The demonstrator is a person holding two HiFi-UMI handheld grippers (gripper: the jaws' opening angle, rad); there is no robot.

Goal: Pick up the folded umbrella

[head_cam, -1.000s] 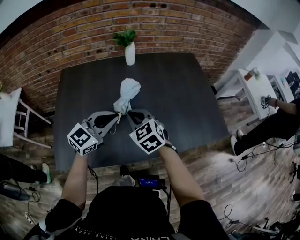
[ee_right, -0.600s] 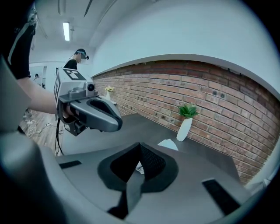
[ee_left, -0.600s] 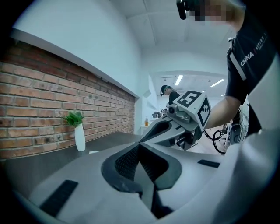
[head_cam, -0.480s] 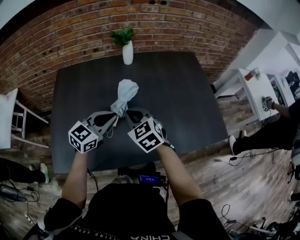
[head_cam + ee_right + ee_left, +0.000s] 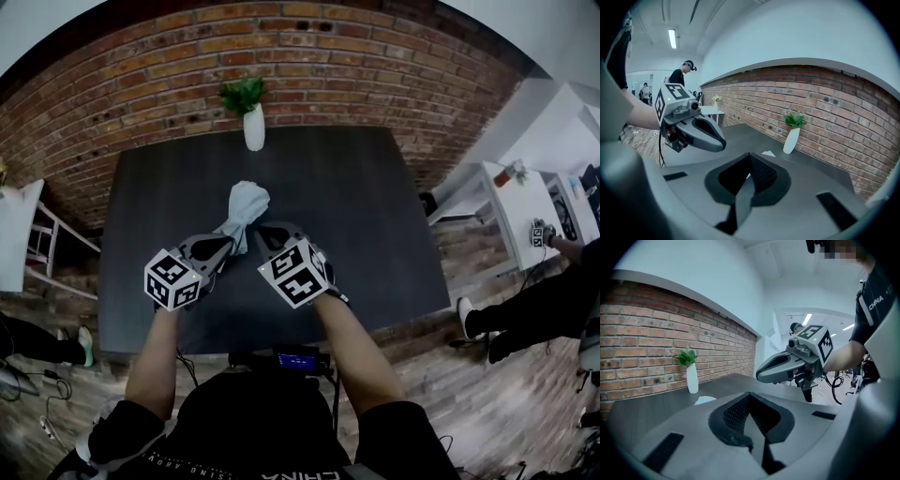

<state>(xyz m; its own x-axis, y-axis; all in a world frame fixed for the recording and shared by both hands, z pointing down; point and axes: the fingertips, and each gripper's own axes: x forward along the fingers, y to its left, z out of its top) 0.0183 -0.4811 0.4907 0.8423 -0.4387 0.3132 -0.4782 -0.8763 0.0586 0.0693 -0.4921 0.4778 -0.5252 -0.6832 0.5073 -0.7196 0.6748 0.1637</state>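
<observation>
Left hand-held gripper (image 5: 225, 247): jaws clenched, nothing between them. Right hand-held gripper (image 5: 263, 234): jaws likewise drawn together and empty. Folded umbrella (image 5: 246, 206): lies flat on the dark worktop (image 5: 356, 216), its narrow end between the two gripper tips, its bunched pale canopy just ahead of them. White vase (image 5: 253, 131) with a plant: well beyond the umbrella, at the far edge.

The shirt (image 5: 875, 305) says "CHINA" (white letters).
</observation>
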